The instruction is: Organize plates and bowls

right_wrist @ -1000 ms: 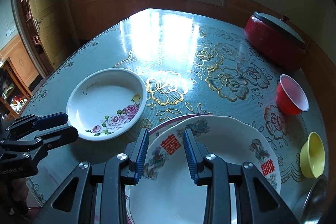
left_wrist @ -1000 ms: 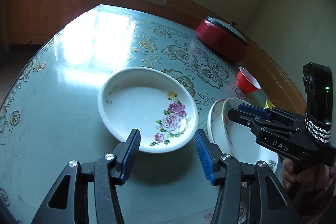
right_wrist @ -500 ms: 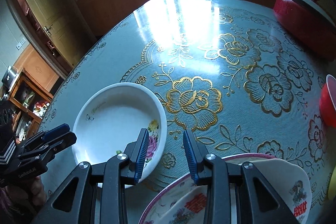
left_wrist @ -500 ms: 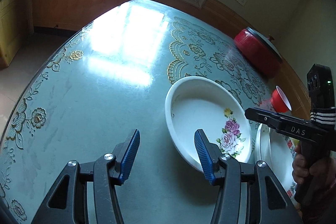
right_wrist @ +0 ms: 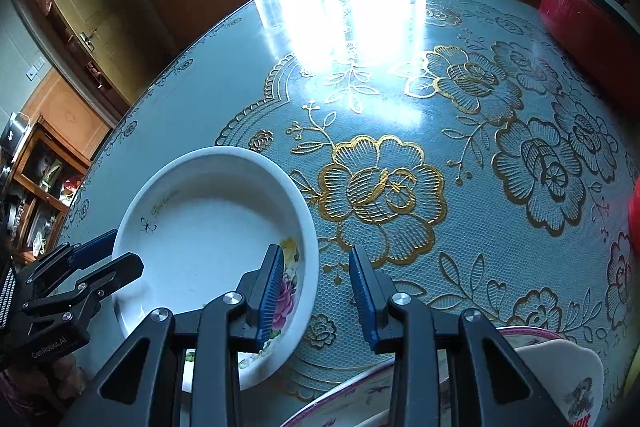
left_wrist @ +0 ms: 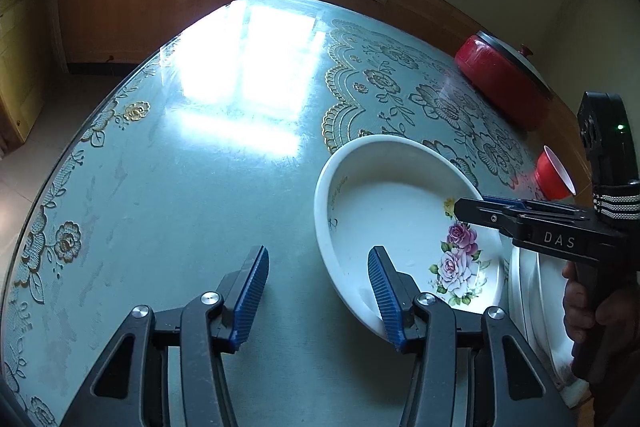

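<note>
Left gripper [left_wrist: 316, 291] jaws part-open, straddling the near-left rim of the shallow white rose-painted ceramic bowl [left_wrist: 384, 211]; right gripper [right_wrist: 316, 289] jaws narrower, straddling its right rim. Both have swung over from the stacked plates [right_wrist: 552, 367] onto this bowl, suggesting a two-handed lift; both angle steeply down at the blue floral bench [left_wrist: 180, 187]

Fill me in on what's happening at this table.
A person with a hand-held gripper in each hand is working on a white rose-patterned bowl on the round table. The right hand-held gripper has the bowl's rim between its open jaws. The left hand-held gripper stands at the opposite rim, also open. Nothing is gripped or lifted. More plates wait beside it.
</note>
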Motion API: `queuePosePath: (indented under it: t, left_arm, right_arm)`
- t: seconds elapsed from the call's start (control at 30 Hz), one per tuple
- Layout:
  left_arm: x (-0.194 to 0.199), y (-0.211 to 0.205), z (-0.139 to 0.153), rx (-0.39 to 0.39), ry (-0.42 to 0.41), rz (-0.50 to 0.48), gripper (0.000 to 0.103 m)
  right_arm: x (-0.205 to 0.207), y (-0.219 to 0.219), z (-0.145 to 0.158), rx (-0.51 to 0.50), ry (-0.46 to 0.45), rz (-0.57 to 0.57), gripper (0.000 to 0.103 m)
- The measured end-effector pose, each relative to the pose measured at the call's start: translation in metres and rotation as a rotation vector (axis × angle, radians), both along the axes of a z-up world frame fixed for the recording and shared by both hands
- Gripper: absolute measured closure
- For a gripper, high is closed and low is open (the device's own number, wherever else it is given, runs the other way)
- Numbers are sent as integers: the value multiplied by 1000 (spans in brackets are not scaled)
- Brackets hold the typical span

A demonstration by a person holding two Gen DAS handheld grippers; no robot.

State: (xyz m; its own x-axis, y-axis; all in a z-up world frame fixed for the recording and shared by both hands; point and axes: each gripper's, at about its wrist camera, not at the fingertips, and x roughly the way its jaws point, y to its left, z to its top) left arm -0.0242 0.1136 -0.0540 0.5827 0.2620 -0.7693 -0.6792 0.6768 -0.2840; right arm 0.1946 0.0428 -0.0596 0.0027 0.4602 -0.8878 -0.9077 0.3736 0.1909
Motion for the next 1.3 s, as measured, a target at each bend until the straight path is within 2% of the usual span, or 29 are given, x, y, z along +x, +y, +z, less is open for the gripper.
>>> queuePosePath:
  t: [0.5, 0.6, 0.7, 0.9, 1.0, 1.13, 1.17, 1.23, 1.3]
  left_arm:
    - [11, -4, 0, 32, 33, -22, 49]
    - [12, -2, 0, 22, 26, -22, 43]
    - [11, 1, 0, -9, 2, -20, 36]
    - [-3, 15, 0, -97, -61, -13, 35]
    - [-13, 18, -1, -155, -121, -5, 36]
    - [-16, 16, -1, -157, -139, -4, 40]
    - [-14, 14, -1, -159, -133, -14, 44]
    - [-7, 10, -3, -169, -120, -37, 61]
    - [1, 5, -3, -147, -98, -56, 67]
  right_arm:
    - [0, 4, -6, -2, 48, 5, 68]
    - [1, 4, -6, 10, 84, 3, 66]
    - [2, 3, -6, 23, 128, 7, 63]
    - [11, -2, -3, 51, 202, 3, 63]
    - [13, -6, -1, 61, 219, 11, 63]
    - [13, -9, 0, 63, 226, 20, 63]
    - [12, -8, 0, 60, 222, 22, 63]
    - [10, -5, -1, 51, 215, 33, 62]
    - [5, -2, -3, 42, 198, 49, 63]
